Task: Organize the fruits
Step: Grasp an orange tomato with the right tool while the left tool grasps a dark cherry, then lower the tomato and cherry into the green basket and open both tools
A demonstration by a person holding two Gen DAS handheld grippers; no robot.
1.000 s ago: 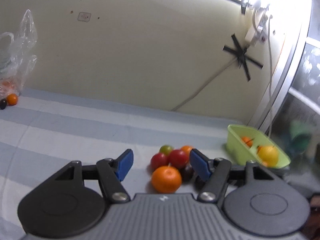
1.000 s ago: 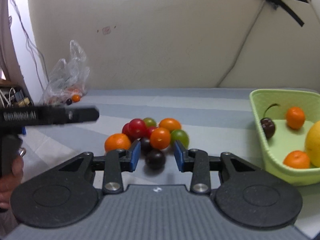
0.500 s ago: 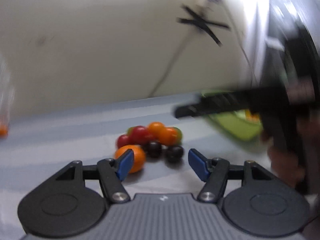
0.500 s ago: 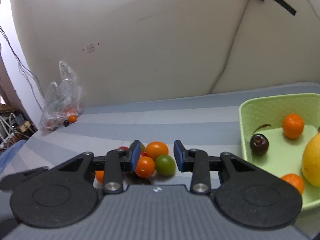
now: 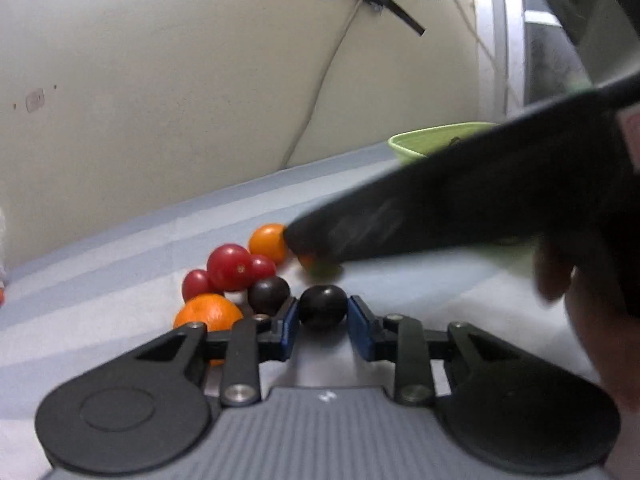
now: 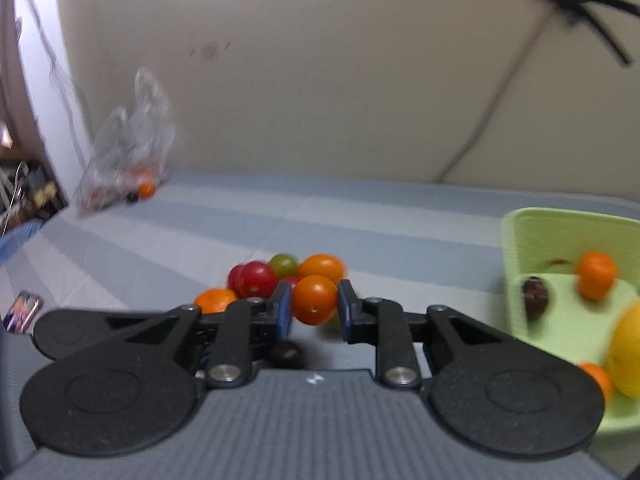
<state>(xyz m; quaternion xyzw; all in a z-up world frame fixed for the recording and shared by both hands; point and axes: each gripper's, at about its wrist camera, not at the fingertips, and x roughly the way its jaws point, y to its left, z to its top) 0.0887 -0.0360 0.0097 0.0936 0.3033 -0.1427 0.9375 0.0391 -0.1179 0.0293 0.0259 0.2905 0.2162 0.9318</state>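
A pile of small fruits lies on the striped cloth: red tomatoes (image 5: 230,266), a mandarin (image 5: 208,312), a dark fruit (image 5: 268,294) and an orange tomato (image 5: 268,242). My left gripper (image 5: 323,316) is shut on a second dark fruit (image 5: 322,306) at the pile's near edge. My right gripper (image 6: 314,306) is shut on an orange tomato (image 6: 314,299) above the pile, beside red (image 6: 258,278) and green tomatoes (image 6: 284,264). Its black body (image 5: 480,208) crosses the left wrist view and hides part of the pile. The green basket (image 6: 560,240) stands to the right.
The basket holds a mandarin (image 6: 596,274), a dark cherry (image 6: 536,300) and a large yellow fruit (image 6: 628,348). A plastic bag (image 6: 128,152) with more fruit lies at the back left by the wall. A person's hand (image 5: 580,300) shows at the right.
My left gripper swung right and closed from wide open onto a dark fruit. My right gripper came down over the pile and closed on the orange tomato.
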